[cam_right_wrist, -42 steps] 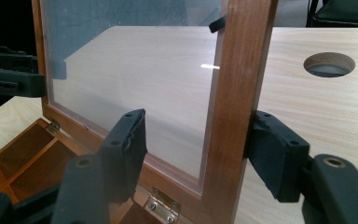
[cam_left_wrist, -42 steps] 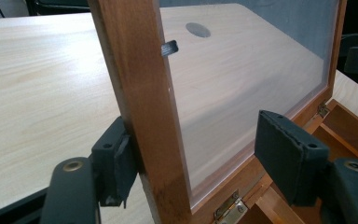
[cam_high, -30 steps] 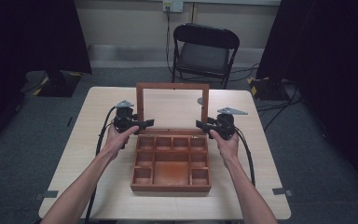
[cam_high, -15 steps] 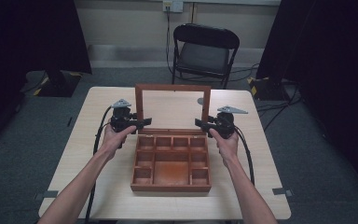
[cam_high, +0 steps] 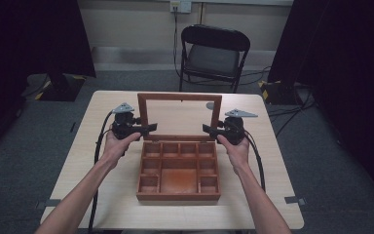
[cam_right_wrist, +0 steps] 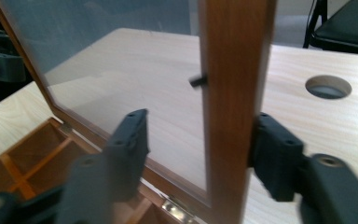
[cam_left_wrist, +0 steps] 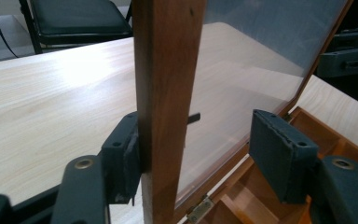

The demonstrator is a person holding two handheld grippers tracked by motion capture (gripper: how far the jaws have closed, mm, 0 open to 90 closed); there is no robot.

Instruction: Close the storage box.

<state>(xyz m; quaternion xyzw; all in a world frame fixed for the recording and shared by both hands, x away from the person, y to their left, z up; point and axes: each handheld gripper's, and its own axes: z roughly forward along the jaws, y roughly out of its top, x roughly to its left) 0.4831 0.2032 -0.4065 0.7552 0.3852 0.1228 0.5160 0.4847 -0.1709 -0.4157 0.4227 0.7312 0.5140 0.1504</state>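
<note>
Under the wooden box (cam_high: 177, 196), the pale table (cam_high: 112, 195) is carrying it near the middle of the top, and a black folding chair (cam_high: 213, 53) is standing on the floor well behind the box. The box is lying open, its compartments facing up. Its glass-paned lid (cam_high: 179, 97) is standing upright along the box's back edge. At the box's back left corner, the left gripper (cam_high: 148, 129) is straddling the lid's left side rail. Its outer pad (cam_left_wrist: 121, 158) is touching the wood, while its inner pad (cam_left_wrist: 279, 149) is hanging well clear of the glass, so the jaws are standing apart and clamping nothing. At the box's back right corner, the right gripper (cam_high: 208, 129) is straddling the lid's right side rail in the same way. Its jaws have just been opening with that rail between them. One pad (cam_right_wrist: 270, 158) is lying against the rail's outer face and the other pad (cam_right_wrist: 130, 135) is standing off the pane. A small brass hinge (cam_left_wrist: 199, 210) is joining the lid to the box, and a round hole (cam_right_wrist: 328, 87) is showing in the table just behind the box's right corner.
</note>
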